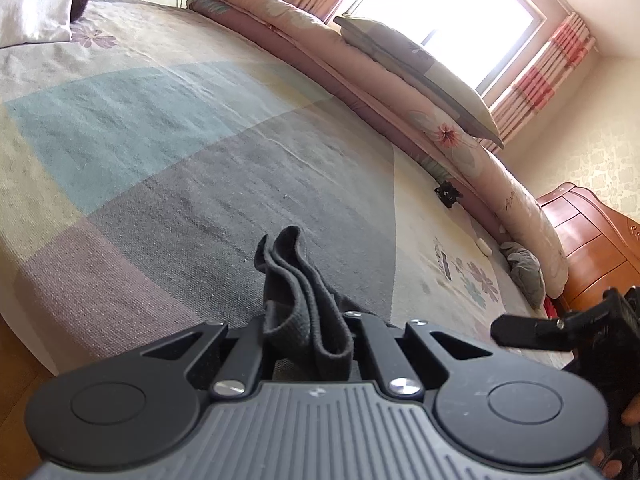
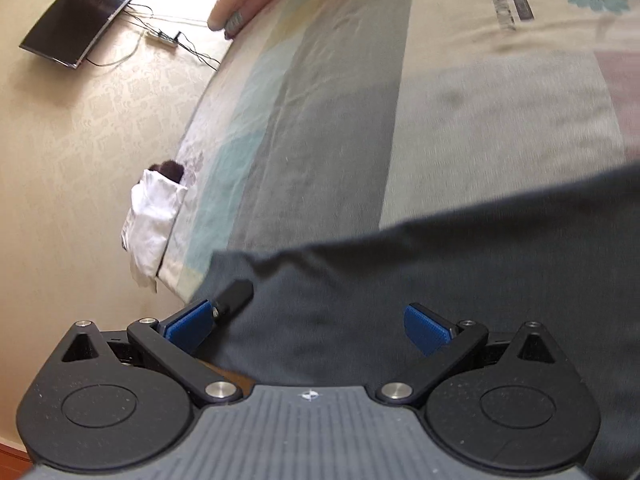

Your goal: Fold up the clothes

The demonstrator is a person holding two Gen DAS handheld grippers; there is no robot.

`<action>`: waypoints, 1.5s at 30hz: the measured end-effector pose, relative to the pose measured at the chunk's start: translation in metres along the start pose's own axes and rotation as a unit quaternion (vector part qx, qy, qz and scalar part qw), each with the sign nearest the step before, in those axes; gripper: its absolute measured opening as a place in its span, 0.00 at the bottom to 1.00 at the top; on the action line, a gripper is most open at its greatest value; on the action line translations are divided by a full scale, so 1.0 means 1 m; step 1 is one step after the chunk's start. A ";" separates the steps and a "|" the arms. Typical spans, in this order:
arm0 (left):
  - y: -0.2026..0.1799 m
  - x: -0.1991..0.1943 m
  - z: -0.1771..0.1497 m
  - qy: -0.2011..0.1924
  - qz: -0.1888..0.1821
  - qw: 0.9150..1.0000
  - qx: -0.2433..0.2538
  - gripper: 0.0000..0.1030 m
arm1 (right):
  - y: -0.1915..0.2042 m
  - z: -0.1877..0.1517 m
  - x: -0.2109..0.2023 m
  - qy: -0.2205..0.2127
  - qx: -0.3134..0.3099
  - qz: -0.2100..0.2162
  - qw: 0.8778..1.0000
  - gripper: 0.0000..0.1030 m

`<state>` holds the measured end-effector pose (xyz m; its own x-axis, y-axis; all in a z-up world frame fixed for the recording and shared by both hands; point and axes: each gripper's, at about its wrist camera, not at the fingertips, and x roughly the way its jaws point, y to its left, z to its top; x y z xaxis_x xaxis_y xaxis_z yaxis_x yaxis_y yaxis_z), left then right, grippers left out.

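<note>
**Left gripper pinches the dark cloth, right gripper is open above it**

Left wrist view: The left gripper (image 1: 308,332) has its jaws closed tight on a bunched fold of the dark garment (image 1: 298,288). The cloth sticks up in thick folds between the jaws and a bit past them. Ahead of the jaws lies the bed (image 1: 168,128), with a cover of blue, grey, cream and pale purple blocks. Far ahead and to the right of the jaws, a long rolled pink quilt (image 1: 400,92) runs along the bed edge, with a pillow (image 1: 420,68) on top of it. A small black thing (image 1: 447,194) sits on the bed just beside the quilt; it is too small to tell what it is. Far ahead on the left is a white cloth (image 1: 32,4). To the right of the jaws, the right gripper (image 1: 532,332) pokes into view, close by, with a wooden cabinet (image 1: 592,248) behind it.

Right wrist view: The right gripper (image 2: 326,320) has its jaws wide open, with blue pads (image 2: 426,334) showing on both sides. The dark garment (image 2: 400,288) spreads between and ahead of the jaws and far off to the right. It looks blurry here, so I cannot tell if the pads touch it. Ahead is the bed (image 2: 500,100). Far ahead to the left, a television (image 2: 80,16) hangs on the wall.
</note>
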<state>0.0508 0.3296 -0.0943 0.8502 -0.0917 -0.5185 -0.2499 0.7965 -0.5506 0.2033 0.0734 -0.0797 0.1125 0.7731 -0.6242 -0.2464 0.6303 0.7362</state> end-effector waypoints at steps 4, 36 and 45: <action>-0.007 -0.003 0.001 -0.002 -0.001 1.000 0.010 0.03 | -0.001 -0.019 0.004 0.024 0.011 -0.010 1.000 1.00; -0.155 -0.001 -0.001 0.040 -0.029 0.993 0.108 0.03 | -0.132 -0.048 -0.221 -0.174 0.115 -0.016 0.978 1.00; -0.213 0.025 -0.028 0.070 -0.041 0.984 0.158 0.03 | -0.165 -0.055 -0.248 -0.211 0.157 -0.002 0.965 1.00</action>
<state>0.1124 0.1406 -0.0086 0.7840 -0.2268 -0.5779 -0.0085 0.9269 -0.3753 0.1629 -0.2256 -0.0608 0.5106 0.6890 -0.5143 0.0518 0.5724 0.8183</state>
